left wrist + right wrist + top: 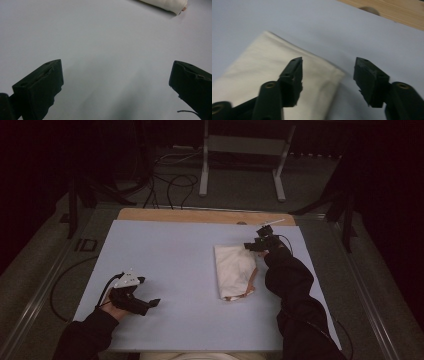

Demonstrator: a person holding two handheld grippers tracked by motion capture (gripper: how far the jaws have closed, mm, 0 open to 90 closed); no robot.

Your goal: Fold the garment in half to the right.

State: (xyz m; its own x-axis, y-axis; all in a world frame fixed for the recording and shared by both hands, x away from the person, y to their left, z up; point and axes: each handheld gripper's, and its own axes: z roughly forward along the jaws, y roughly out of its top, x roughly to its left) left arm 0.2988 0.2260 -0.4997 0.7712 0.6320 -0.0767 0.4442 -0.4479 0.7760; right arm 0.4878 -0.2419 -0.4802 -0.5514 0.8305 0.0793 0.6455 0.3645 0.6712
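Under the right claw, folded cloth corner, jaws apart, nothing gripped

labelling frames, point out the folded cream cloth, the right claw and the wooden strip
folded cream cloth (234, 270): high view, middle of its top
right claw (328, 75): right gripper view, gap midway between its tips
wooden strip (200, 215): high view, its middle

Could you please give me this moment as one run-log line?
right gripper: open, over corner of folded cream cloth | left gripper: open, empty, apart | cloth: flat on table
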